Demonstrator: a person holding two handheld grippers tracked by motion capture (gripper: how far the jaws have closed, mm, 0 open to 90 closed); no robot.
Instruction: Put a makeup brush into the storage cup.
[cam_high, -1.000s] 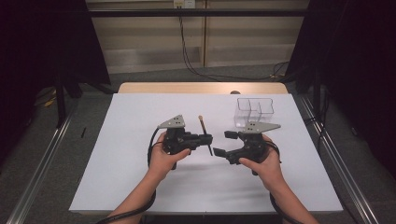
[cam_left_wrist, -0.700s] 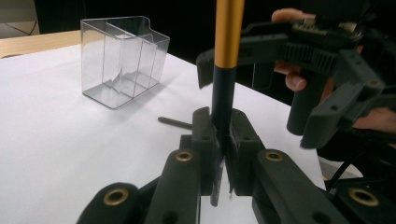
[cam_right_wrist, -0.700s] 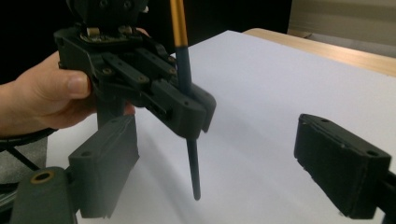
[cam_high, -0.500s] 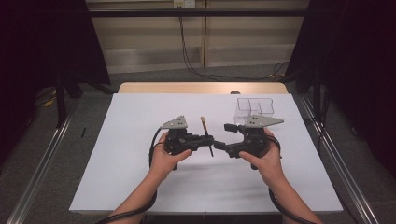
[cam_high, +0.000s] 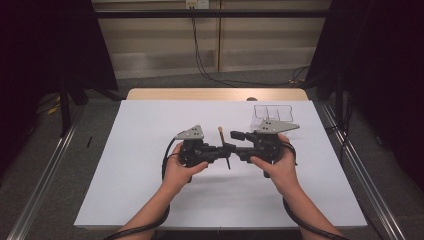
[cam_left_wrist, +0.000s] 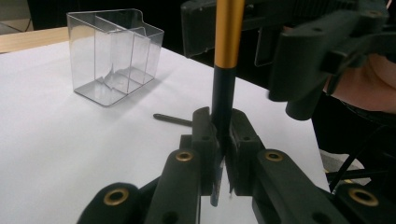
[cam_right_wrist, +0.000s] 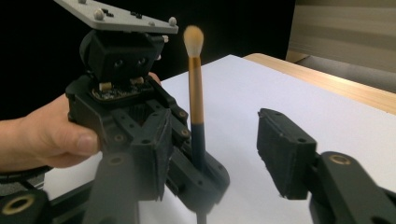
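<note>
1. The left claw (cam_high: 226, 148) is clamped tight on the dark lower handle of a slim makeup brush with a gold ferrule and pale bristle tip (cam_right_wrist: 196, 109). The brush stands roughly upright, lifted clear of the white surface (cam_high: 150, 190), between the two hands near the middle of the surface.
2. The right claw (cam_high: 234, 141) faces the left one at close range. Its jaws have just been closing, and the brush handle stands between them, yet in the right gripper view one black pad (cam_right_wrist: 282, 156) stands well apart from the handle — so this claw is parted and not gripping.
3. A clear plastic organiser box with several compartments (cam_left_wrist: 112, 53) sits upright on the far right part of the surface, beyond the right hand (cam_high: 280, 167), and looks empty.
4. A thin dark stick-like item (cam_left_wrist: 173, 119) lies flat on the surface beyond the left claw; what it is cannot be told.
5. Progress, as a judgement: the brush is picked up and offered for a hand-over, which seems about half done — the right claw has yet to close on it, the left has yet to let go, and placing the brush in the organiser likely remains.
</note>
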